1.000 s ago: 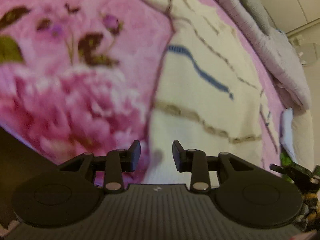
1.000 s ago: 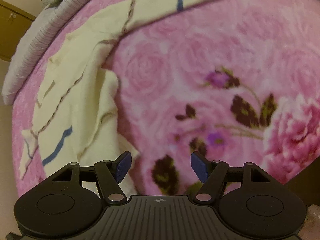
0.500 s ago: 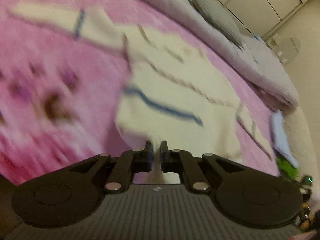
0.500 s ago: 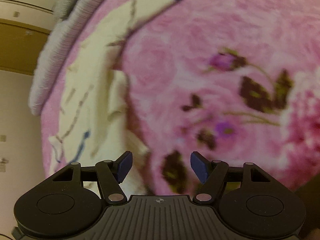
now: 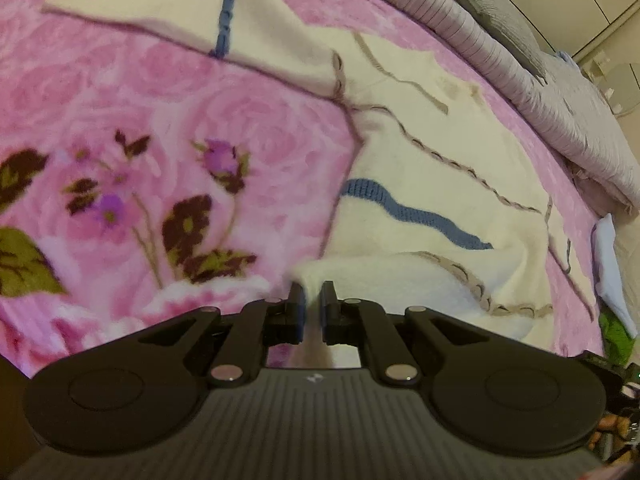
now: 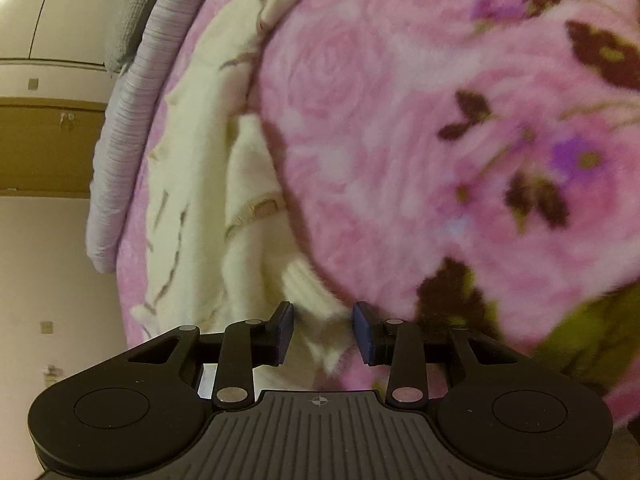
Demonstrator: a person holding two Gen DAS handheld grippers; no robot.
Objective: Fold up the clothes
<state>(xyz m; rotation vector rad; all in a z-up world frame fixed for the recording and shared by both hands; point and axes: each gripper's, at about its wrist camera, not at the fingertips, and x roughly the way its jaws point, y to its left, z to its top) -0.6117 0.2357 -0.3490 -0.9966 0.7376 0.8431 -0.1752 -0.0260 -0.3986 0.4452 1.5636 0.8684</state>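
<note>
On the pink floral blanket (image 5: 248, 92) lies the cream sweater (image 5: 432, 168) — one sleeve extended flat. Left gripper (image 5: 313, 296) is clenched on a raised fold of its hem. Right gripper (image 6: 323, 314) is closing — sweater cuff lies between the pads, not yet pinched.

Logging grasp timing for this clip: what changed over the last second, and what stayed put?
The left tool closed from open onto the cream sweater's near edge and has lifted it slightly. The right tool dropped toward the sweater's cuff; its jaws are closing with the cuff between them, not yet pinched. The far sleeve and pink floral blanket lie as before.
</note>
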